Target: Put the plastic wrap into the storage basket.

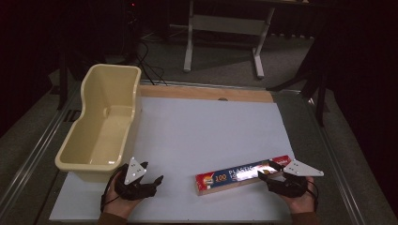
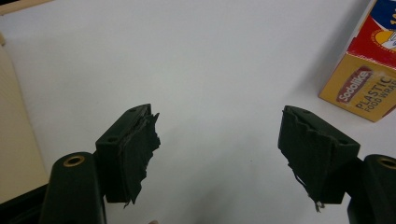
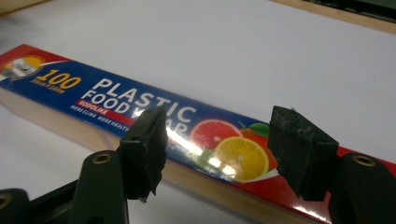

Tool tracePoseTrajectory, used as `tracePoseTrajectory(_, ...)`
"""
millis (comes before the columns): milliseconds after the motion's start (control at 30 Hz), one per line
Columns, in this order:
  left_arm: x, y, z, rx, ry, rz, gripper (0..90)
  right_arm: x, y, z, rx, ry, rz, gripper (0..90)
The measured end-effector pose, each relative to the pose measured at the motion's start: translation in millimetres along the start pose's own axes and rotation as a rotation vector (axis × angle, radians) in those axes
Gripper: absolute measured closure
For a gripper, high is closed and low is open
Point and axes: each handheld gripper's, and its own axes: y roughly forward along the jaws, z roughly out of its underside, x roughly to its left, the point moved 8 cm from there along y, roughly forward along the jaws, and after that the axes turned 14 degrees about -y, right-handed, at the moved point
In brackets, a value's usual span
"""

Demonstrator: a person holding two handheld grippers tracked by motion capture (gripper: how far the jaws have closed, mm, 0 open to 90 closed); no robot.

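My right gripper (image 1: pixel 268 175) straddles the plastic food wrap box (image 1: pixel 237 175) at lower right, jaws apart, not pressing it. My left gripper (image 1: pixel 152 172) sits lower left, jaws wide over bare desk (image 1: pixel 206 126).

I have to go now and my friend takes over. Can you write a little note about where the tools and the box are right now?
Left tool: open, nothing in it, low over the white board, beside the near end of the cream tub.
Right tool: open, jaws on either side of the plastic wrap box near its right end, pads not pressing.
Box: lying flat on the board at the front right. Tub: nothing in it.
Done: right tool lined up on the box.
Left: probably close on the box, lift it, perhaps carry it to the tub.
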Motion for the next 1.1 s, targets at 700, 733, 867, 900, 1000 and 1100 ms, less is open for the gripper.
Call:
tracePoseTrajectory(700, -2.8, -0.3, 2.7, 0.004, 0.004, 0.006, 26.9, -1.6, 6.2, -4.8, 0.108, -0.166, -0.162, 33.9)
tracePoseTrajectory(733, -3.0, -0.4, 2.8, 0.004, 0.004, 0.009, 26.9, -2.0, 8.6, -4.9, 0.117, -0.179, -0.171, 32.7)
tracePoseTrajectory(867, -3.1, -0.4, 3.1, 0.006, 0.006, 0.008, 26.8, -3.4, 18.0, -7.5, 0.155, -0.219, -0.216, 19.9)
tracePoseTrajectory(900, -3.1, -0.4, 3.1, 0.006, 0.006, 0.008, 26.8, -3.4, 18.0, -7.5, 0.155, -0.219, -0.216, 19.9)
tracePoseTrajectory(1000, -4.0, 0.2, 3.2, 0.007, 0.008, 0.011, 26.8, -1.8, 25.1, -7.5, 0.196, -0.258, -0.255, 12.8)
tracePoseTrajectory(1100, -4.8, 1.1, 4.0, 0.012, 0.012, 0.012, 26.7, -2.6, 30.5, -6.3, 0.217, -0.277, -0.279, 10.8)
